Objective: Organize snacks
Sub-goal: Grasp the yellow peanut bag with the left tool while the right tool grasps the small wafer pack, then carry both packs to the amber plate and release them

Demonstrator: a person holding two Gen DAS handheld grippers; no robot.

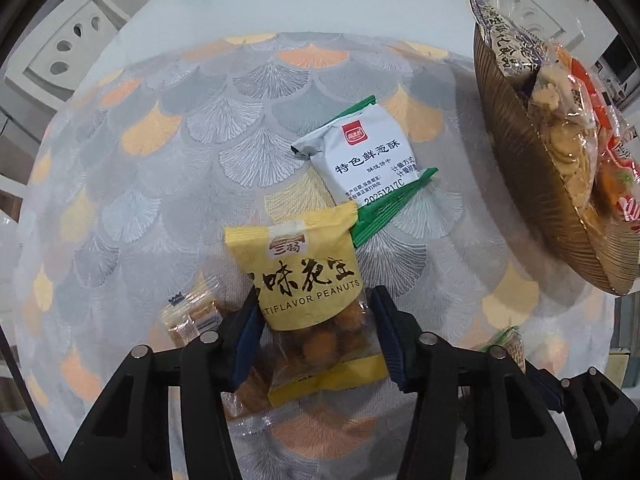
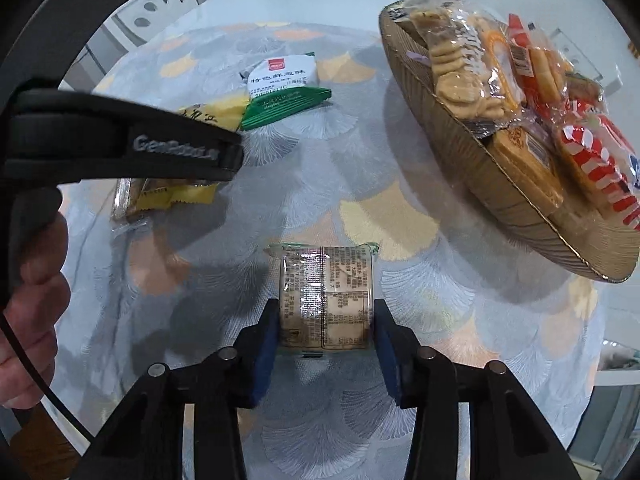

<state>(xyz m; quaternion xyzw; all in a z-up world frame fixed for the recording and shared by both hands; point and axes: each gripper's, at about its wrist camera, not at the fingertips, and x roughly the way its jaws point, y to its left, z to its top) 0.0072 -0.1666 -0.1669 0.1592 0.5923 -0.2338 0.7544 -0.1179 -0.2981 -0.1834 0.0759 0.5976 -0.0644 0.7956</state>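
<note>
Round table (image 1: 132, 184) w/ fan-print cloth fills both wrist views; its far edge curves well beyond the jaws, white chair (image 1: 68, 44) past it on the left. Open cloth lies ahead-left of the left gripper (image 1: 316, 320) and straight ahead of the right gripper (image 2: 326, 340).

Brown ribbed tray (image 2: 472, 168), piled w/ cracker and biscuit packs, sits ahead-right of both jaws, rim apart from the loose snacks.

Left gripper: jaws wide apart, astride the yellow peanut pack (image 1: 308, 280), one pad at each side edge; whether they press it cannot be told. White-and-green scallion biscuit pack (image 1: 360, 160) lies just beyond, its green end near the peanut pack's top right corner. Small orange snack (image 1: 192, 312) rests just left of the left jaw.

Right gripper: jaws part open, closed onto a clear-wrapped biscuit pack (image 2: 326, 300), label side up, pads touching both sides, pack on the table. Person's hand (image 2: 32, 312) grips the left tool at that view's left edge.
</note>
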